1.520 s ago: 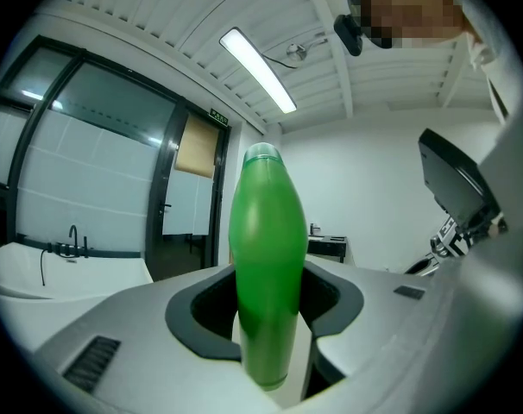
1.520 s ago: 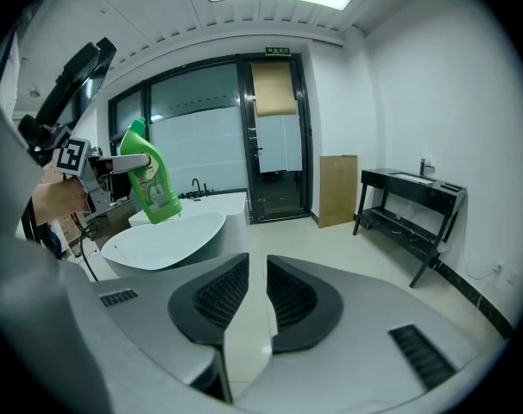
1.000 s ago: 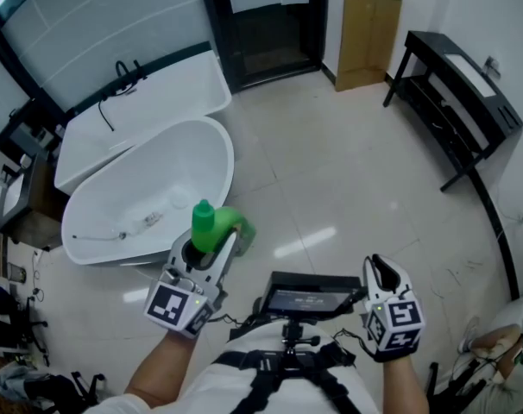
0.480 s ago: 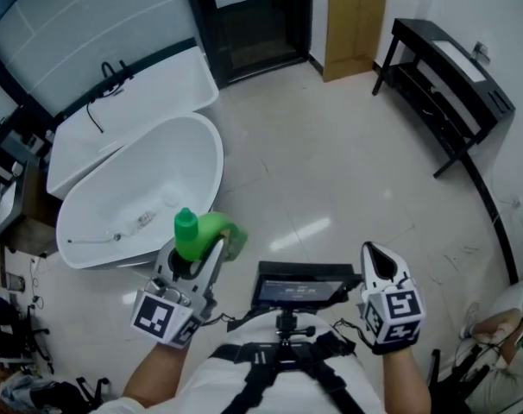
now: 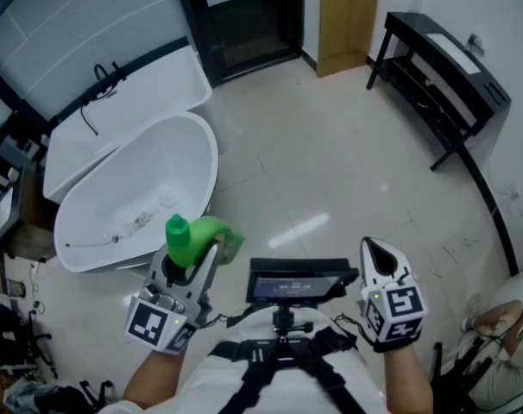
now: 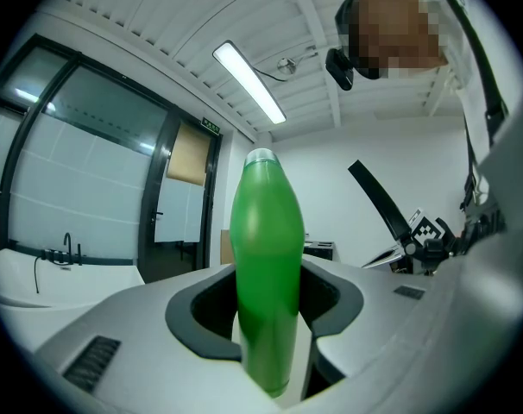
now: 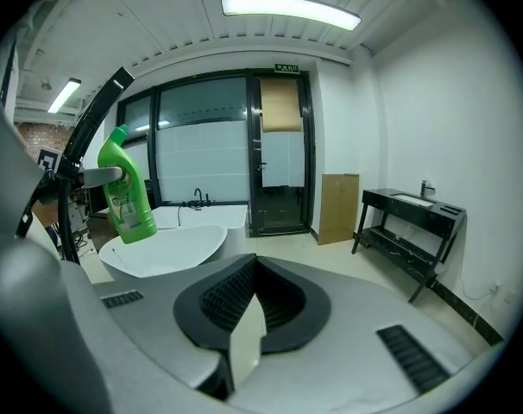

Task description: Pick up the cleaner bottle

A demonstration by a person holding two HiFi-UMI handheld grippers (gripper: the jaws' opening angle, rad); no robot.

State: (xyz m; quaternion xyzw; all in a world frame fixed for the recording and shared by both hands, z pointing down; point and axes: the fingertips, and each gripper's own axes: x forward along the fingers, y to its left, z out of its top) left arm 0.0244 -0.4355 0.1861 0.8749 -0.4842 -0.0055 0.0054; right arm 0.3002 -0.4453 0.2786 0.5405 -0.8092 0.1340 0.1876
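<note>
Tiled bathroom with a white bathtub (image 5: 158, 162): my left gripper (image 5: 191, 255) grips the green cleaner bottle (image 5: 192, 234) aloft beside the tub's near rim, drawn slightly nearer me this past second, so pickup looks done; right gripper (image 5: 376, 255) closed, empty, well apart from the tub.

Head view: green plastic cleaner bottle (image 5: 191, 234), lower body hidden inside left tongs (image 5: 195, 261). Right gripper view: its label print too small to read. Small bits in white oval bathtub (image 5: 185, 145), unidentifiable.
</note>
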